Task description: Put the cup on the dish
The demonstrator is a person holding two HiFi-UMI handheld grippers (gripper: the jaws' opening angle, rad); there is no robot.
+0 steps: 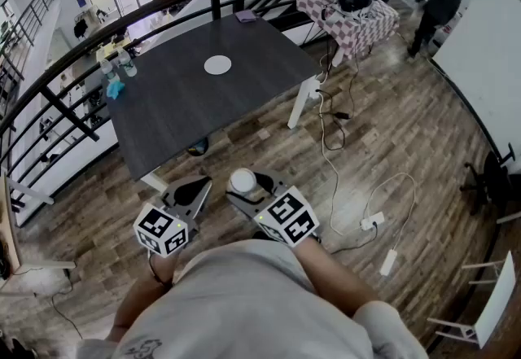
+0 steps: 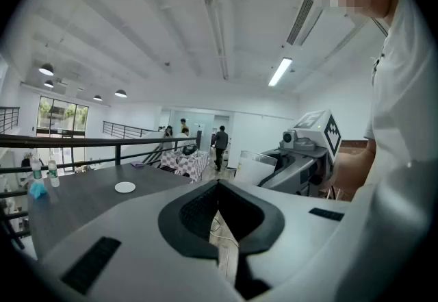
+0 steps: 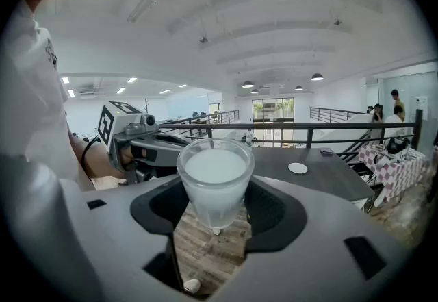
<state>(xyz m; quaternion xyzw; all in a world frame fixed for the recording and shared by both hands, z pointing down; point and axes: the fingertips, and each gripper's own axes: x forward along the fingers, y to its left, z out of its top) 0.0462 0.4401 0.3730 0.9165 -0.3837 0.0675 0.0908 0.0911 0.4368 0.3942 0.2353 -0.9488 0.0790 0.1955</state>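
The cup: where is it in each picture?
Head view: the cup is at the bottom middle, close to the person.
Left gripper view: right of the middle, seen from the side.
Right gripper view: right in the middle, held between the jaws.
Shared landmark: the white dish on the dark table.

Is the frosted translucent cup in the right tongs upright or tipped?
Upright: the frosted translucent cup stands rim-up, gripped between the right tongs, its round mouth level and its narrow base pointing down.
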